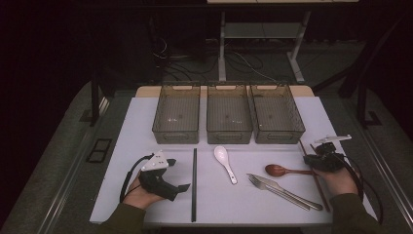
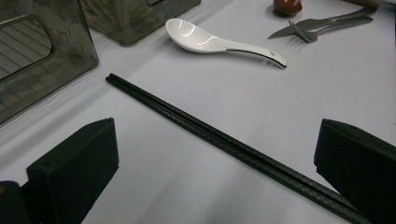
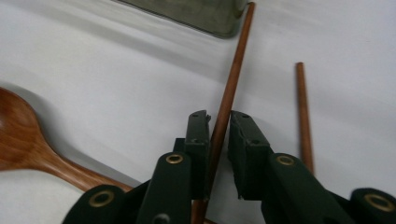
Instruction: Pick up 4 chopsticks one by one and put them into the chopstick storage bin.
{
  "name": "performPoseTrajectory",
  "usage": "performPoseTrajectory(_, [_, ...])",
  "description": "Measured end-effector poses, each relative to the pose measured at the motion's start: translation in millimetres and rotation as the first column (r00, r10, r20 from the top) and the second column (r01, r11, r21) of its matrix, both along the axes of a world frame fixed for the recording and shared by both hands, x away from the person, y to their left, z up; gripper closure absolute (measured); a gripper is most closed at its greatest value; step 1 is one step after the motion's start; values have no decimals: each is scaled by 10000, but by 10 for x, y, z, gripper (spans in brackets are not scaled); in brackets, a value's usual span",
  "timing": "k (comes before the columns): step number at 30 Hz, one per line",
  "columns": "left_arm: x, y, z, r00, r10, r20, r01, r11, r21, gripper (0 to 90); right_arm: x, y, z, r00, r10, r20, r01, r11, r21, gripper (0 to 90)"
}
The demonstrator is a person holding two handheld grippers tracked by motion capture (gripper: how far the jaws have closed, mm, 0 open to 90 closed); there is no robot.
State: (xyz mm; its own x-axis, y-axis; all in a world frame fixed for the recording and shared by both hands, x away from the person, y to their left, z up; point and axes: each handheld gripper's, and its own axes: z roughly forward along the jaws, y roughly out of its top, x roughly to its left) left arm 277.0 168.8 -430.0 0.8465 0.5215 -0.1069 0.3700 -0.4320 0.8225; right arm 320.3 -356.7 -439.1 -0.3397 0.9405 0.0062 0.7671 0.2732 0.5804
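Wooden chopstick [image 3: 227, 100] betw R gripper [image 3: 218, 122] jaws, closing but not tight | L gripper [image 2: 215, 154] wide open, idle | risk: 2nd stick [image 3: 304, 116] left behind, or slips & rolls

light: dim, high view dark beyond the white table [image 1: 146, 204] | glare: soft sheen on the white spoon [image 2: 196, 37], upper centre of left gripper view | shadows: soft, short | focus: right gripper view jaws blurred at bottom edge, wooden spoon [image 3: 18, 135] soft at left
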Motion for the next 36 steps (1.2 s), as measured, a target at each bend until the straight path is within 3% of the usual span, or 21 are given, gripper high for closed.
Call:
performPoseTrajectory(6, [0, 0, 1, 10000, -3, 0, 3, 10000, -16, 0, -18, -102, 22, 9999, -60, 110, 60, 10000, 15, 821])
performPoseTrajectory(18, [-1, 1, 1, 10000, -18, 6, 18, 10000, -8, 0, -38, -224, 16, 9994, 347, 80, -343, 9985, -416, 843])
performPoseTrajectory(20, [-1, -1, 1, 10000, -15, 1, 15, 10000, -14, 0, -37, -231, 7, 9993, 378, 53, -376, 9984, -421, 837])
performPoseTrajectory(22, [-2, -1, 1, 10000, -23, -1, 23, 10000, -9, 0, -38, -234, 8, 9992, 390, 39, -388, 9986, -362, 770])
performPoseTrajectory(28, [-2, 0, 0, 10000, -37, -16, 37, 10000, -15, 0, -104, -285, 85, 9989, 273, 375, -274, 9996, 34, 711])
performPoseTrajectory(36, [0, 9, -2, 10000, -72, -30, 72, 10000, 15, 0, -329, -502, 131, 9986, 305, 444, -305, 9995, 12, 674])
